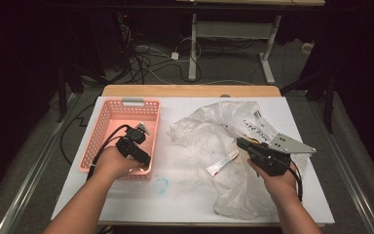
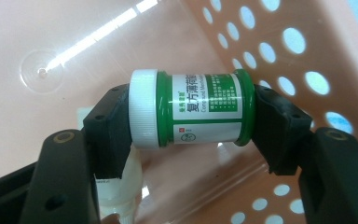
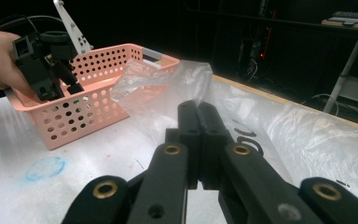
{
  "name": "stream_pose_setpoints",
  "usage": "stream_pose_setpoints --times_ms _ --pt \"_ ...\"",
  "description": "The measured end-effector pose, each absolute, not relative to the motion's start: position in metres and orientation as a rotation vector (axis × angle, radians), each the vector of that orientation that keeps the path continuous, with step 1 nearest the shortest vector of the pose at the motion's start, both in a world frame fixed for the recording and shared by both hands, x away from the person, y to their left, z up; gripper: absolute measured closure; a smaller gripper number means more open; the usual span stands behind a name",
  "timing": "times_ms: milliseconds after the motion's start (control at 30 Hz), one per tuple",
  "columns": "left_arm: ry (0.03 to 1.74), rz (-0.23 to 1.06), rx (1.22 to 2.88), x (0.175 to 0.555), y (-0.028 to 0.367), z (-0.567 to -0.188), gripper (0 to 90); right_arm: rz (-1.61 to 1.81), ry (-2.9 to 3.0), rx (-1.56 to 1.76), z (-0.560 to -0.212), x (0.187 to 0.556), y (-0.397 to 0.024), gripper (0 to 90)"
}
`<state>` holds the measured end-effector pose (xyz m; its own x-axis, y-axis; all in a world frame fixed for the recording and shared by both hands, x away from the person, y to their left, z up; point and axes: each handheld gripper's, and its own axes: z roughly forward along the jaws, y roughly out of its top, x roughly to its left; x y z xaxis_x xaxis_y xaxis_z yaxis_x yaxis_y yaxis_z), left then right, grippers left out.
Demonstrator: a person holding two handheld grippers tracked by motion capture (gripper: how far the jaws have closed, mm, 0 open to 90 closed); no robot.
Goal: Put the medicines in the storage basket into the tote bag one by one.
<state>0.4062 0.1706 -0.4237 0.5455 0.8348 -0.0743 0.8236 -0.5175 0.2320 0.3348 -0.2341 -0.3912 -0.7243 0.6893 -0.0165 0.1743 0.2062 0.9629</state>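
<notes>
Green jar [image 2: 191, 108], white-capped: grasped sideways by the left gripper [image 2: 191, 116] inside the pink basket [image 1: 108, 127], at 9 o'clock on the counter [image 1: 185, 195]. Right gripper [image 3: 198, 116]: clenched, nothing held, over the plastic bag [image 1: 209, 129].

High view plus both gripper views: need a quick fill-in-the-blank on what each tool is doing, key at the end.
1. The left tool grips a small green jar with a ____ screw cap.
2. That green jar hangs inside the perforated ____ plastic basket.
3. The right tool has its jaws ____, with nothing between them.
4. The right tool rests over a crumpled clear plastic ____ on the white table.

Missing words: white; pink; shut; bag
</notes>
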Motion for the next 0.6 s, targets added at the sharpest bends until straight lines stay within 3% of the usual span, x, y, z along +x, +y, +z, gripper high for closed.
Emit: stream_pose_setpoints --times_ms 600 --pt "1.304 0.172 2.340 0.376 0.188 -0.409 34.8 1.540 2.037 0.804 -0.390 0.334 -0.234 90.0"
